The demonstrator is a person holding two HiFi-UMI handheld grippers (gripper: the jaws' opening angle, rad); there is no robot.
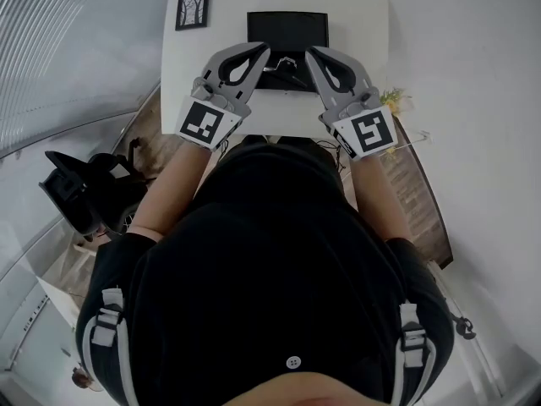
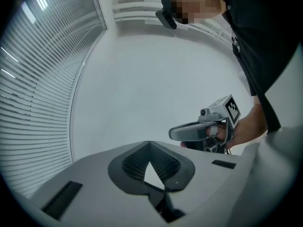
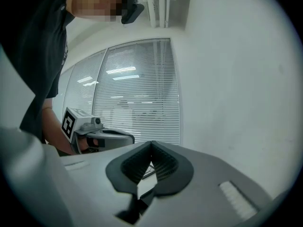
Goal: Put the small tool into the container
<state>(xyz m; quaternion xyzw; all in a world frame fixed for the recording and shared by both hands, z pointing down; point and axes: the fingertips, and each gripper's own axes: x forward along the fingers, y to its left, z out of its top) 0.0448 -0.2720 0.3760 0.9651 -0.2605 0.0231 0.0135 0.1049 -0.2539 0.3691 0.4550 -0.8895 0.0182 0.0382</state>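
- The person stands at a white counter (image 1: 355,24) with both grippers raised in front of the chest, tips angled toward each other.
- The left gripper (image 1: 267,48) has its jaws closed. In its own view the tips meet, with only a small triangular gap lower down between the ribbed pads (image 2: 134,162), and nothing is held there.
- The right gripper (image 1: 309,51) is likewise closed and empty, its jaws pressed tip to tip.
- Both gripper views look upward: the left at a plain pale wall (image 2: 156,89), the right at window blinds (image 3: 137,98). Each also catches the other gripper off to the side.
- A black container (image 1: 287,25) sits at the middle of the counter, toward its far side.
- What looks like the small tool (image 1: 290,61), thin and pale, lies on a dark patch just in front of the container, between the two gripper tips as seen from above. It is too small for me to tell whether it touches the container or either gripper.
- A small picture frame (image 1: 192,9) stands at the counter's far left corner.
- A black chair (image 1: 80,189) sits off to the person's left.
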